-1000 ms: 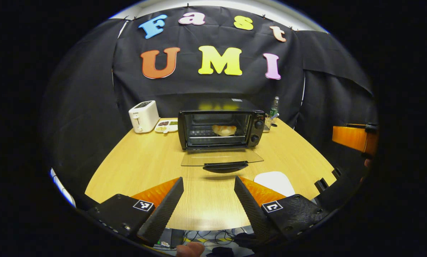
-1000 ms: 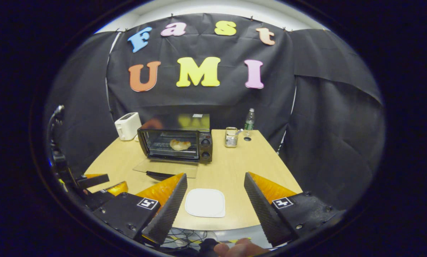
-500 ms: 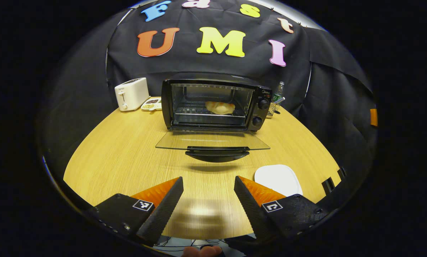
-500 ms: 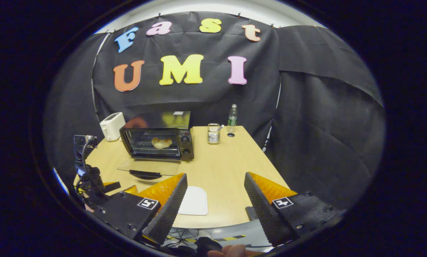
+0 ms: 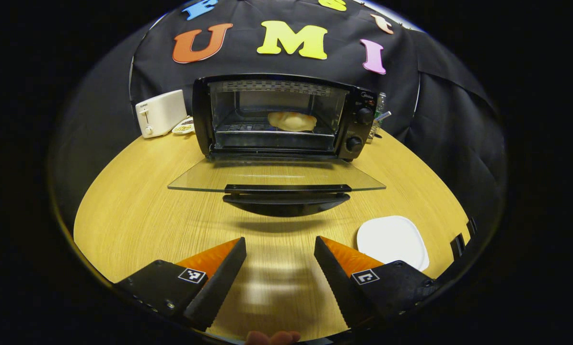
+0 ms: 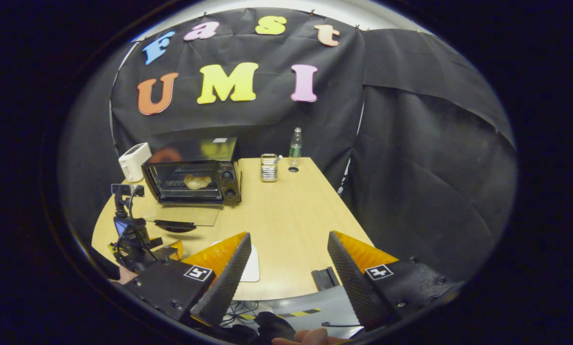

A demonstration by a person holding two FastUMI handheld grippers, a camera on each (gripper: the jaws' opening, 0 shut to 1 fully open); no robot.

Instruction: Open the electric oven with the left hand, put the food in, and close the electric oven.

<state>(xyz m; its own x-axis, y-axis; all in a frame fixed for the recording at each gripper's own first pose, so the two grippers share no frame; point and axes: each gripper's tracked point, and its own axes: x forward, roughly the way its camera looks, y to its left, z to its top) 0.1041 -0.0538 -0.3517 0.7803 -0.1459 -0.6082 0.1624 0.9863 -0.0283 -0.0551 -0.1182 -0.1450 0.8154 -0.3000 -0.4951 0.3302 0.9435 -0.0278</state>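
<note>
1. Electric oven (image 5: 276, 117) stands at the far middle of the wooden worktop (image 5: 137, 215); its glass door (image 5: 276, 176) is folded down flat, handle (image 5: 286, 203) toward the camera.
2. Food, a pale bun-like piece (image 5: 292, 121), lies on the rack inside the oven, right of centre.
3. Left tool (image 5: 280, 251): fingers spread wide, nothing between them, above the worktop in front of the door handle, apart from it.
4. Right tool (image 6: 288, 247): fingers spread wide, empty, over the near edge of the worktop.
5. White plate (image 5: 392, 239) lies bare, near right of the left tool.
6. White toaster (image 5: 160, 113) stands left of the oven; bottle (image 6: 295, 143) and small metal rack (image 6: 268, 167) at the far right.
</note>
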